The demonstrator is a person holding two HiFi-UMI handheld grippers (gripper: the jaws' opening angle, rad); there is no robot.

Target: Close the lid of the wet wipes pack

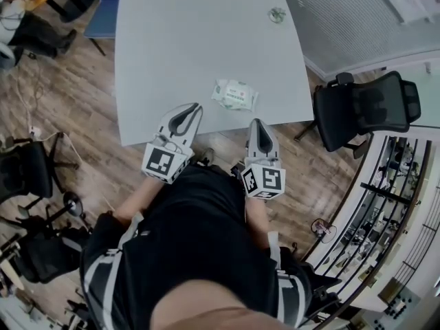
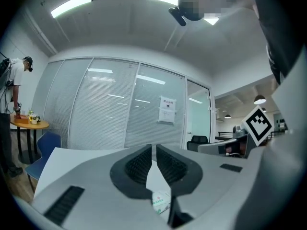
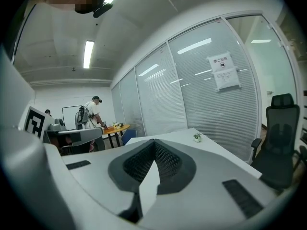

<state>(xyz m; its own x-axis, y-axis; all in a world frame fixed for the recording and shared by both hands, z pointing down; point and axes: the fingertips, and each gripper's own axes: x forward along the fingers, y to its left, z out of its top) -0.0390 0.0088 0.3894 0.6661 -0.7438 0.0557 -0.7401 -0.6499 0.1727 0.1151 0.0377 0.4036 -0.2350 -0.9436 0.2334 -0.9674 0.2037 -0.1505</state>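
The wet wipes pack (image 1: 234,93), white with green print, lies flat on the grey table (image 1: 179,40) near its front edge. My left gripper (image 1: 197,106) hovers over the table's front edge, left of the pack and apart from it, jaws shut with nothing between them. My right gripper (image 1: 257,122) sits just in front of the pack, off the table's near edge, also shut and empty. In the left gripper view a corner of the pack (image 2: 161,201) shows below the closed left gripper (image 2: 153,150). The right gripper view shows the shut right gripper (image 3: 154,143) over bare table.
A small plant (image 1: 277,14) stands at the table's far right. A black office chair (image 1: 364,108) is right of the table, a blue chair (image 1: 106,9) at the far left. Glass partition walls (image 2: 120,109) lie beyond. A person stands at an orange table (image 3: 115,127).
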